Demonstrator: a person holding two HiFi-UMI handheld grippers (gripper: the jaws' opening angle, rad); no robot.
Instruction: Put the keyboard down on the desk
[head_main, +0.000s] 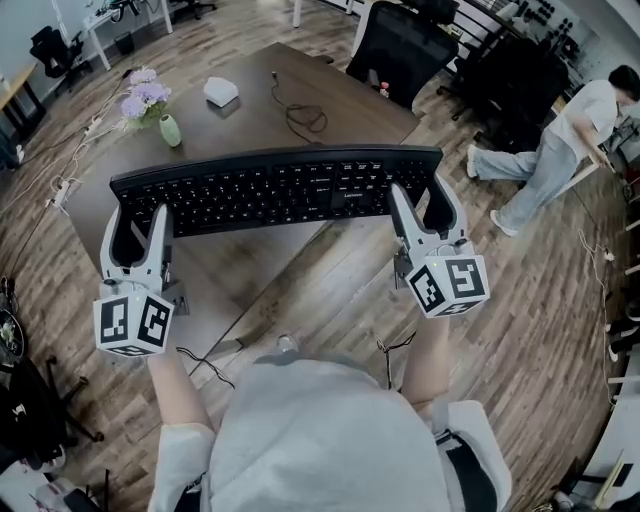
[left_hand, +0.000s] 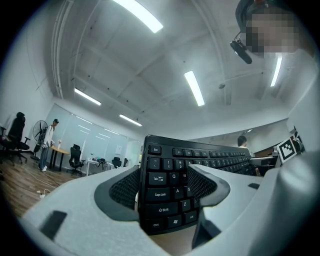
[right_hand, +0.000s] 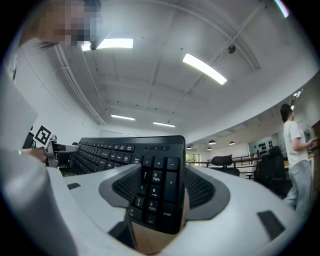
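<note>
Matt black plastic on the keyboard (head_main: 275, 188); smooth dark wood-look bench (head_main: 250, 125); pale matt plastic on left gripper (head_main: 140, 212) and right gripper (head_main: 420, 195), dark textured pads inside the jaws; grainy wood-plank floor (head_main: 520, 310).

Left gripper view: you could read Esc, Tab, Caps Lock, Shift, Ctrl, Alt on the keyboard (left_hand: 170, 180) | right gripper view: its keys showed PgUp, PgDn, Enter | head view: its small logo possibly read Lenovo.
</note>
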